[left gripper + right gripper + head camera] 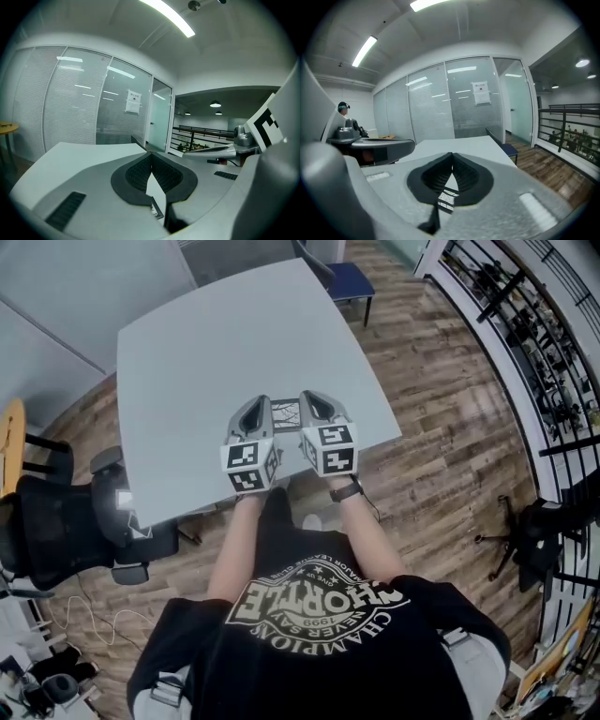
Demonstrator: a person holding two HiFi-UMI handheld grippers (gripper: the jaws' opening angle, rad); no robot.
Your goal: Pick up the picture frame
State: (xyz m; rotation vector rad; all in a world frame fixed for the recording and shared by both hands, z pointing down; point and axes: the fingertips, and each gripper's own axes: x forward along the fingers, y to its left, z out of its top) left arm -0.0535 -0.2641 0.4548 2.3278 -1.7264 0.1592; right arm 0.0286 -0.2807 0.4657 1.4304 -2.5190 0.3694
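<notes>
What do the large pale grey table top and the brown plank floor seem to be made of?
Pale grey table top: probably laminate or painted board, matt; even colour, no grain, no sharp glare. Brown plank floor: wood or wood-look laminate, sheen unclear; grain, plank joints and mixed tones show.

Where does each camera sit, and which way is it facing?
Head view: on the person's head, looking down at the grey table; shows chest, forearms, left gripper, right gripper, picture frame between them.
Left gripper view: on the left gripper, looking along its shut jaws across the table toward glass walls; right gripper at right.
Right gripper view: on the right gripper, looking along its shut jaws toward the blue chair; left gripper at left.
Shared: both gripper views catch the picture frame below their jaws.
</notes>
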